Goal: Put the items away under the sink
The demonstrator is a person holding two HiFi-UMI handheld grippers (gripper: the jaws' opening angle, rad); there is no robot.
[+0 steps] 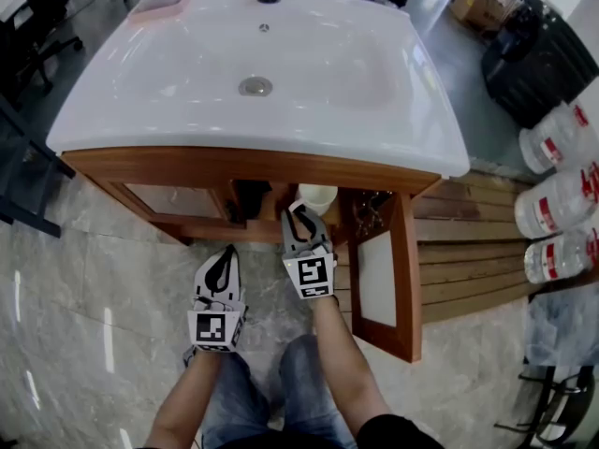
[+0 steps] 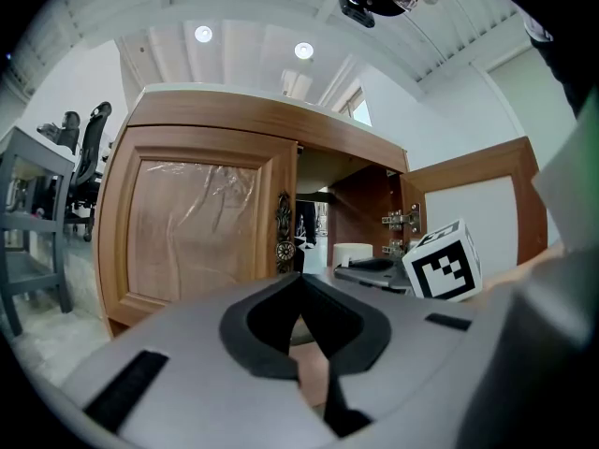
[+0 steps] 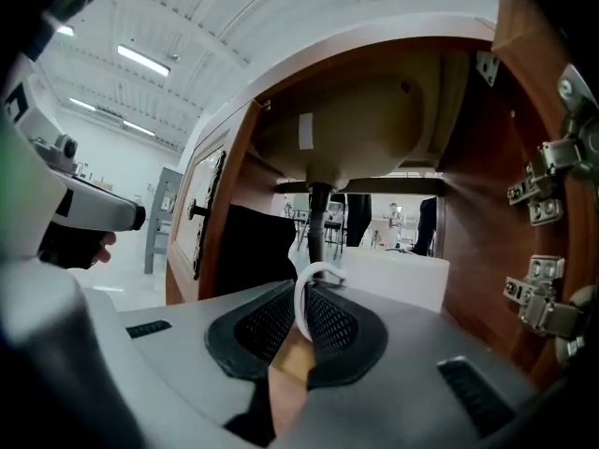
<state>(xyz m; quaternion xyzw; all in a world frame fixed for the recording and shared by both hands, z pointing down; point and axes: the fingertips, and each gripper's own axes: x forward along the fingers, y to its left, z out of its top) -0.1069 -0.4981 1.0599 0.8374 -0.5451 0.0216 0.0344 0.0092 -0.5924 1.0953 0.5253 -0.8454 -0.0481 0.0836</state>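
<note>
**Handle pinch on the white container at the cabinet mouth**

Grip first: my right gripper (image 1: 300, 215) is closed on a thin white handle (image 3: 304, 293), a narrow loop squeezed edge-on between the two pads. The loop appears to belong to the white container (image 1: 316, 197), which sits just ahead of the gripper at the opening of the cabinet (image 1: 234, 169), under the sink (image 1: 94, 134) and beside the open door (image 1: 379, 279). My left gripper (image 1: 224, 258) hangs lower and further out, well clear of the cabinet, with its pads pressed together on nothing.

I judge the container to be light, rigid and smooth-walled. Whether it is plastic or ceramic I cannot tell, so I would treat it as breakable. The handle is the weak spot. It is thin and glossy, and a pinch across it will let the body swing or twist about the pads. A hold low on the loop, close to where it joins the wall, should give less swing than one at its crown.

Inside, the drain pipe (image 3: 318, 223) comes down in the middle and the hinges (image 3: 541, 187) stand on the right wall. The body needs to pass between them without knocking either.
</note>
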